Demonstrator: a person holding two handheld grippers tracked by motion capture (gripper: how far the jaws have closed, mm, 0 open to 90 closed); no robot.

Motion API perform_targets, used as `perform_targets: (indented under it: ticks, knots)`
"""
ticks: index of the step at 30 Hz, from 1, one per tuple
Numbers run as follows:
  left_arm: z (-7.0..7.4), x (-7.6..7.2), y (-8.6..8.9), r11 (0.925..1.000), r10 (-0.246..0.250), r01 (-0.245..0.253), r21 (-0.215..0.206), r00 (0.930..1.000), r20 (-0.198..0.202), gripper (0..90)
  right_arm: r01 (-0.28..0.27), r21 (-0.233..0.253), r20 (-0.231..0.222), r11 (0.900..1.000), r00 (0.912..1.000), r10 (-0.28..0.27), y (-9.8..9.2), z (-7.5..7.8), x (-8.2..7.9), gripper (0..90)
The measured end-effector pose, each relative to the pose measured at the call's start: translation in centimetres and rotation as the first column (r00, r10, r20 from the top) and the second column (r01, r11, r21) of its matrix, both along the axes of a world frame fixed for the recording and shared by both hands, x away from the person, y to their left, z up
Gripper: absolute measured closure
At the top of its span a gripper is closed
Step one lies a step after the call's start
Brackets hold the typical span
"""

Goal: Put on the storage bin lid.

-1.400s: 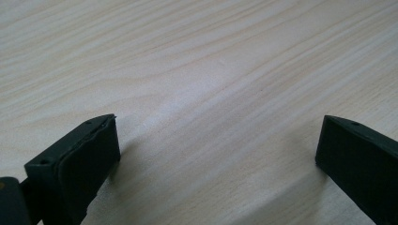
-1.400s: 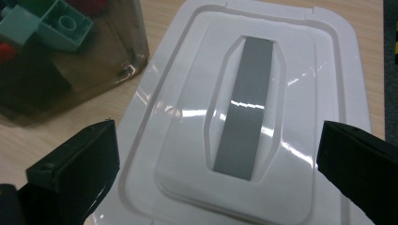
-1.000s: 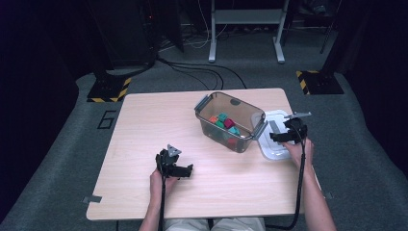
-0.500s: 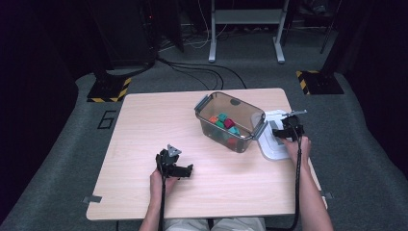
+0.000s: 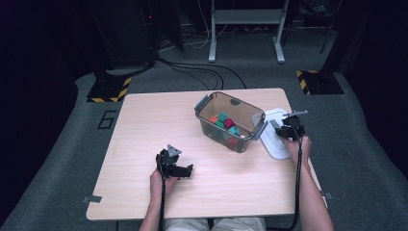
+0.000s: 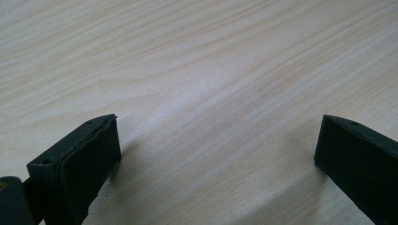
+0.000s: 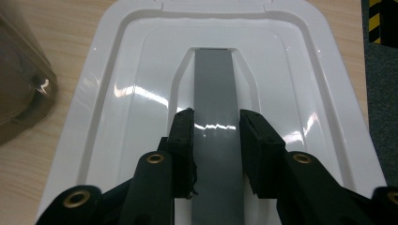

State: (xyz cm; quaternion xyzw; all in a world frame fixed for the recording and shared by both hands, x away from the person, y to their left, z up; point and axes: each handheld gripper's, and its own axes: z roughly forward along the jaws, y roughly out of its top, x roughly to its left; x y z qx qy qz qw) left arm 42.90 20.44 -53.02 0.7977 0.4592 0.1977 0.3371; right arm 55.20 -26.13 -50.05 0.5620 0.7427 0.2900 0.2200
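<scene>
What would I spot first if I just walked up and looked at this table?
Probably the clear box in the middle of the wooden table, with bright red, green and teal blocks inside. Just right of it lies a white lid, where the right gripper has its jaws closed on either side of the lid's grey handle strip. The left gripper sits open over bare wood near the front edge.
</scene>
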Motion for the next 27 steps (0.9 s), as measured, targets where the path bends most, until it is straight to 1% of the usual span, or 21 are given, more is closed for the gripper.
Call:
perform_targets:
  ticks: [2, 3, 6, 7, 8, 11, 12, 13, 15, 17, 19, 21, 25, 27]
  knots:
    - [0.0, 0.0, 0.0, 1.0, 0.0, 0.0, 0.0, 1.0, 0.0, 0.4, 0.003, -0.012, -0.001, 1.0, 1.0, -0.003, 0.1, 0.1, -0.1, 67.0]
    - [0.0, 0.0, 0.0, 1.0, 0.0, 0.0, 0.0, 1.0, 0.0, 0.4, 0.005, -0.009, -0.012, 1.0, 0.9999, -0.005, 0.2, 0.2, -0.1, 67.0]
    - [0.0, 0.0, 0.0, 1.0, 0.0, 0.0, 0.0, 1.0, 0.0, 0.4, -0.002, -0.009, -0.014, 1.0, 0.9999, 0.002, 0.1, 0.3, -0.3, 67.0]
    - [0.0, 0.0, 0.0, 1.0, 0.0, 0.0, 0.0, 1.0, 0.0, 0.4, -0.006, -0.009, -0.008, 1.0, 1.0, 0.006, 0.1, 0.3, -0.3, 67.1]
    - [0.0, 0.0, 0.0, 1.0, 0.0, 0.0, 0.001, 1.0, 0.0, 0.4, 0.0, -0.004, -0.014, 1.0, 0.9999, 0.0, 0.1, 0.5, -0.4, 67.1]
    - [0.0, 0.0, 0.0, 1.0, 0.0, 0.0, 0.0, 1.0, -0.001, 0.4, 0.0, -0.004, -0.001, 1.0, 1.0, 0.0, -0.2, 0.9, -0.7, 67.1]
    - [0.0, 0.0, 0.0, 1.0, 0.0, 0.0, 0.0, 1.0, 0.0, 0.4, 0.0, -0.001, -0.003, 1.0, 1.0, 0.0, -0.3, 1.1, -0.8, 67.1]
    - [0.0, 0.0, 0.0, 1.0, 0.0, 0.0, 0.0, 1.0, 0.0, 0.4, 0.0, -0.014, 0.009, 1.0, 1.0, 0.0, -0.3, 1.3, -0.9, 67.1]
    - [0.0, 0.0, 0.0, 1.0, 0.0, 0.0, 0.0, 1.0, 0.0, 0.4, 0.009, -0.016, 0.008, 1.0, 0.9999, -0.008, -0.4, 1.7, -1.2, 67.1]
    - [0.0, 0.0, 0.0, 1.0, 0.0, 0.0, 0.0, 1.0, 0.0, 0.4, 0.006, -0.023, 0.01, 1.0, 0.9999, -0.006, -0.6, 1.9, -1.4, 67.1]
    - [0.0, 0.0, 0.0, 1.0, 0.0, 0.0, 0.0, 1.0, 0.0, 0.4, 0.018, -0.017, 0.006, 1.0, 0.9998, -0.017, -0.8, 2.1, -1.5, 67.1]
    - [0.0, 0.0, 0.0, 1.0, 0.0, 0.0, 0.0, 1.0, 0.0, 0.5, 0.016, -0.018, 0.015, 1.0, 0.9998, -0.016, -1.1, 2.3, -1.7, 67.1]
    - [0.0, 0.0, 0.0, 1.0, 0.001, -0.001, 0.0, 1.0, -0.001, 0.5, 0.019, -0.018, 0.017, 1.0, 0.9997, -0.019, -1.3, 2.8, -2.1, 67.0]
    - [0.0, 0.0, 0.0, 1.0, 0.001, -0.001, 0.0, 1.0, -0.001, 0.5, 0.016, -0.008, 0.019, 1.0, 0.9997, -0.015, -1.5, 2.9, -2.2, 67.1]
